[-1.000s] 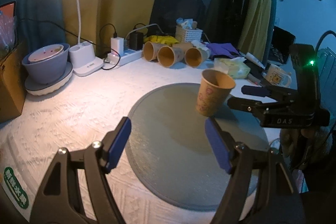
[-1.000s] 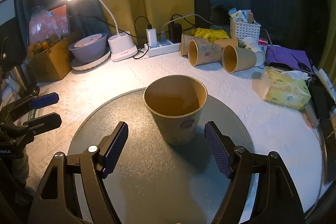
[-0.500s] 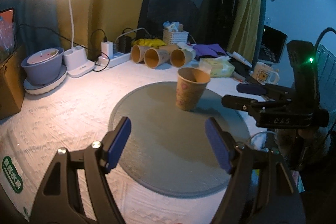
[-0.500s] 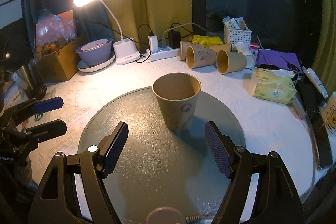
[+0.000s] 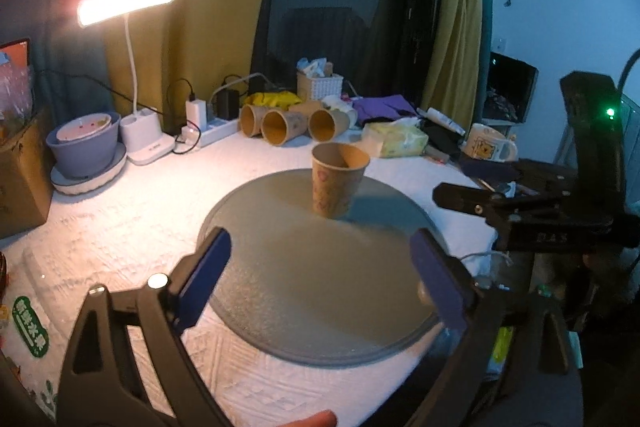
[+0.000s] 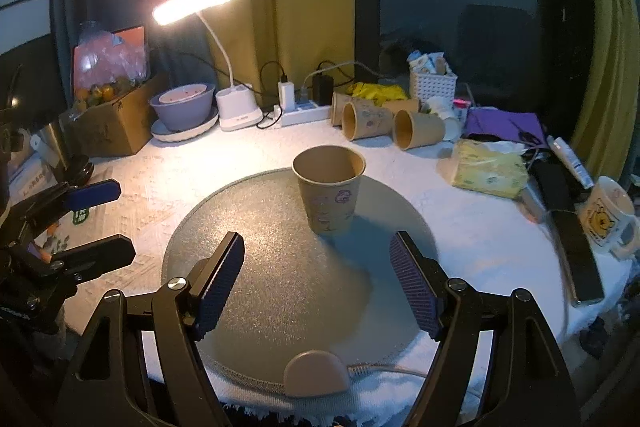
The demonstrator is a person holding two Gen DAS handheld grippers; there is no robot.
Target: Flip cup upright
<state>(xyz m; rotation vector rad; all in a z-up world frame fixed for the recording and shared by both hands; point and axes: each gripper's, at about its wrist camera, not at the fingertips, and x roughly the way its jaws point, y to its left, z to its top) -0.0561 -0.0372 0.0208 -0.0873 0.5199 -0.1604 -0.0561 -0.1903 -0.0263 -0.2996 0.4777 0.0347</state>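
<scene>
On round mat centre: paper cup upright, mouth up. Left gripper and right gripper jaws apart, empty, near cup. Risk: stray nudge topples light cup.

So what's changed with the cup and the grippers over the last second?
The paper cup went from tilted to upright on the round mat. Both the right gripper and left gripper backed away from it. Both remain open; the cups lying at the back haven't moved.

A lit desk lamp is standing beside a power strip at the table's rear. Three paper cups are lying sideways near a white basket. A tissue pack and mug are resting at right.
</scene>
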